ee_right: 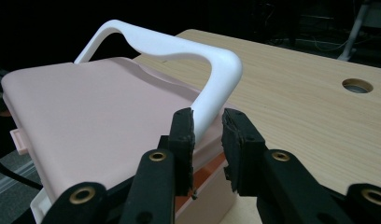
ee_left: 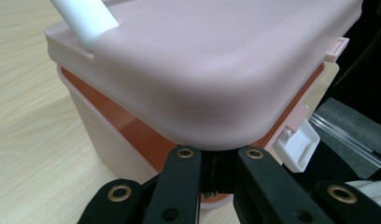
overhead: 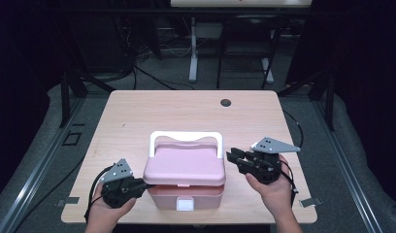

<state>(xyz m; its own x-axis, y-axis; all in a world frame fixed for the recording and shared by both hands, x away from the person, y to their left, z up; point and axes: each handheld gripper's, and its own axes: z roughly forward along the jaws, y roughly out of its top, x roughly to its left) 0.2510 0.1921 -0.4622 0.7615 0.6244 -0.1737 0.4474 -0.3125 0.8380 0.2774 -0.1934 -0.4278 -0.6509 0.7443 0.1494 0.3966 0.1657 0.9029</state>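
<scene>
High view: box point(overhead: 185, 167) sits between both grippers.
Left gripper point(overhead: 146, 185): jaws parted, at lid's near-left corner.
Right gripper point(overhead: 231, 156): released, beside the handle point(overhead: 185, 137).

The hand-held gripper point(ee_left: 220, 156) presses against the pink box's lid point(ee_left: 216, 60) corner.
</scene>
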